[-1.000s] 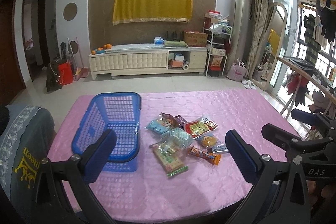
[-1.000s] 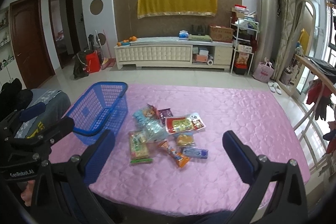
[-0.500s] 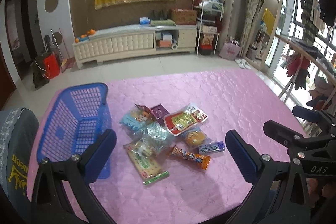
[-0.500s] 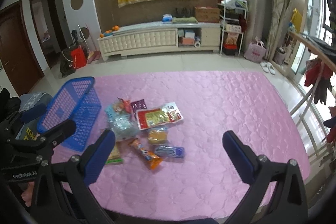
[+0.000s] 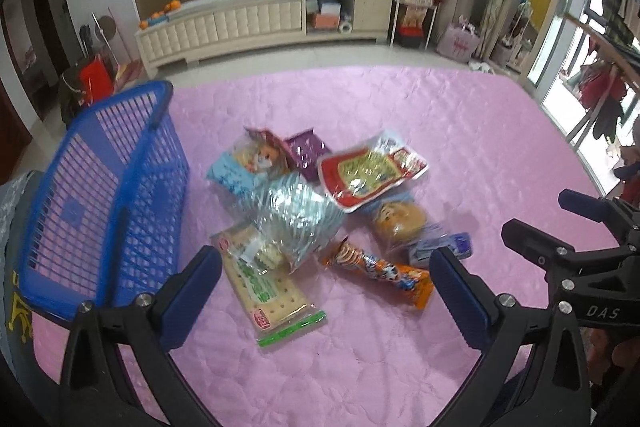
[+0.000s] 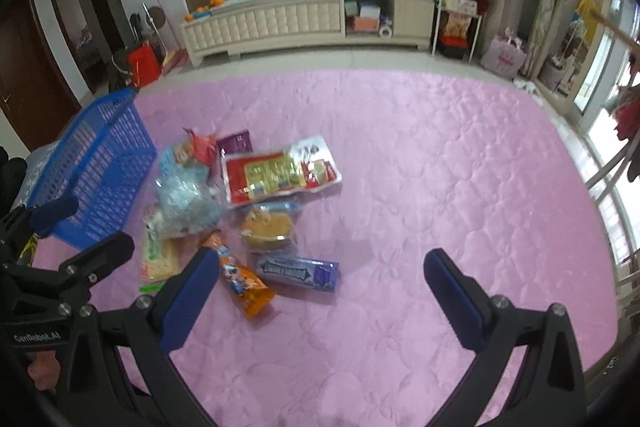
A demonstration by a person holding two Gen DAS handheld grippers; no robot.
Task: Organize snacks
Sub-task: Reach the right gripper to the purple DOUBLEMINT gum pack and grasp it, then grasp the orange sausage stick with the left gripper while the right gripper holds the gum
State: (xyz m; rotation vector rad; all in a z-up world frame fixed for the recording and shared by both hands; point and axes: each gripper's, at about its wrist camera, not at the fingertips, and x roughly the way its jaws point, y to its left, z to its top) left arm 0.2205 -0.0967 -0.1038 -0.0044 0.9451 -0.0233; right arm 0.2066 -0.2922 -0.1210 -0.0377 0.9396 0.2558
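A heap of snack packs lies on the pink table: a cracker pack (image 5: 268, 291), a clear striped bag (image 5: 296, 215), an orange stick pack (image 5: 380, 271) (image 6: 240, 279), a red tray pack (image 5: 370, 171) (image 6: 276, 173), a bun (image 6: 266, 227) and a purple gum pack (image 6: 298, 273). An empty blue basket (image 5: 100, 195) (image 6: 96, 167) stands left of them. My left gripper (image 5: 326, 283) is open, above the near side of the heap. My right gripper (image 6: 320, 285) is open, above the gum pack.
The pink quilted table (image 6: 440, 167) stretches bare to the right of the heap. The right gripper's body (image 5: 580, 267) hangs at the left view's right edge, the left gripper's body (image 6: 48, 267) at the right view's left edge. A chair back (image 5: 12, 227) stands beside the basket.
Both grippers have moved forward and tilted down toward the snack heap, which now looks larger and closer. Both stay open; nothing on the table has moved.
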